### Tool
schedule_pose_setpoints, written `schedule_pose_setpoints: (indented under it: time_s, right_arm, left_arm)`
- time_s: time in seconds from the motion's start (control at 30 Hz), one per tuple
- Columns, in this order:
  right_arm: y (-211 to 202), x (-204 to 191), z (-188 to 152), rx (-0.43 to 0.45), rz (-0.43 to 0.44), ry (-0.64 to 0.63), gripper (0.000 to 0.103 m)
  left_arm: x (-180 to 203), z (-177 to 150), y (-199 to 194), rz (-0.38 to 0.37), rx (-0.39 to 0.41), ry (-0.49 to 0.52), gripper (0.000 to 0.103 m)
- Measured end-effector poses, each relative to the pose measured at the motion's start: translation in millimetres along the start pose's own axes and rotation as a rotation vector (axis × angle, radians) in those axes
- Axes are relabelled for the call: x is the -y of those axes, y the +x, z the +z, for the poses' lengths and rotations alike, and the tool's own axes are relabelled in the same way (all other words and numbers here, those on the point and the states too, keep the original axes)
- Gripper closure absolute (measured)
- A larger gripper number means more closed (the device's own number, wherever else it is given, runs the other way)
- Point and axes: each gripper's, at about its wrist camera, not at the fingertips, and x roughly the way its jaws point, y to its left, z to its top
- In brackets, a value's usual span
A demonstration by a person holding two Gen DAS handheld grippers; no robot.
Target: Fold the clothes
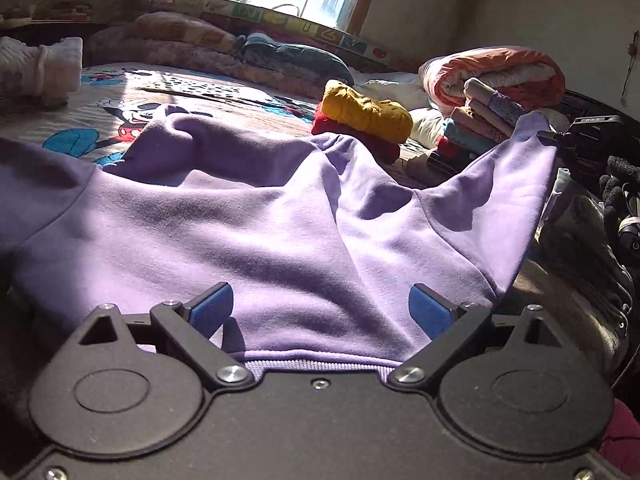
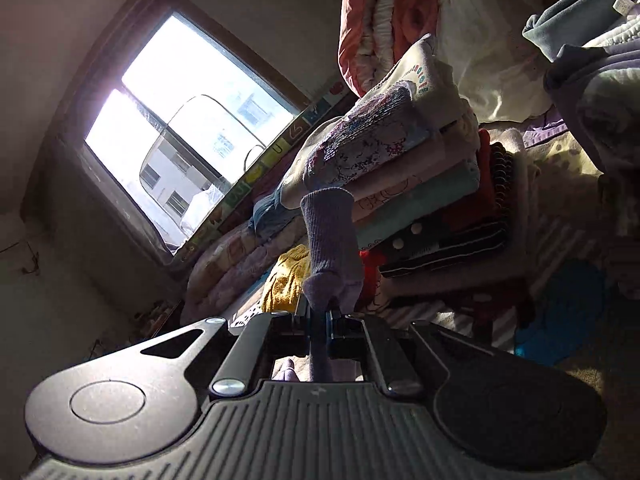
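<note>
A lilac sweatshirt [image 1: 280, 220] lies rumpled across the bed in the left wrist view, its ribbed hem [image 1: 316, 366] right at my left gripper [image 1: 320, 302]. That gripper is open, one blue pad [image 1: 212, 308] on either side above the fabric, and grips nothing. One sleeve [image 1: 516, 184] rises up to the right, where my right gripper [image 1: 547, 135] pinches its end. In the right wrist view, the right gripper [image 2: 319, 314] is shut on the sleeve's ribbed purple cuff [image 2: 330, 236], which sticks up past the fingers.
A stack of folded clothes [image 1: 480, 120] [image 2: 420, 184] stands at the right beside a rolled orange-and-white quilt [image 1: 500, 68]. Yellow and red garments [image 1: 366, 112] lie behind the sweatshirt. The cartoon-print bedsheet [image 1: 132, 108] shows on the left, with pillows [image 1: 180, 40] under the window [image 2: 180, 132].
</note>
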Motion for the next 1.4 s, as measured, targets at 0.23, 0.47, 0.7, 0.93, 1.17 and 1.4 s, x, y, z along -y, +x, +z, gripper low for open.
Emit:
schedule_pose_setpoints:
  time_s: [0.23,0.47,0.7,0.93,1.17,1.4]
  right_arm:
    - [-49,63,-11,0.069,-0.051,0.147,0.094]
    - [-58,108,-27,0.061,-0.113,0.225,0.095]
    - [-47,142,-36,-0.039,-0.171,0.291,0.086]
    - [-51,152,-26,0.002,-0.179,0.307,0.042]
    - [-30,130,-9,0.014,-0.106,0.104,0.091]
    - [-31,163,-7,0.025,-0.179,0.179,0.058]
  left_arm:
    - [12,-6,1,-0.002,-0.003,0.073,0.008]
    - [18,-11,1,-0.006,-0.008,0.125,0.008]
    - [22,-14,0,-0.005,-0.015,0.146,0.008]
    - [22,-17,5,-0.008,-0.036,0.142,0.008]
    - [22,-19,8,0.000,-0.046,0.144,0.008]
    - [22,-20,10,0.004,-0.054,0.150,0.008]
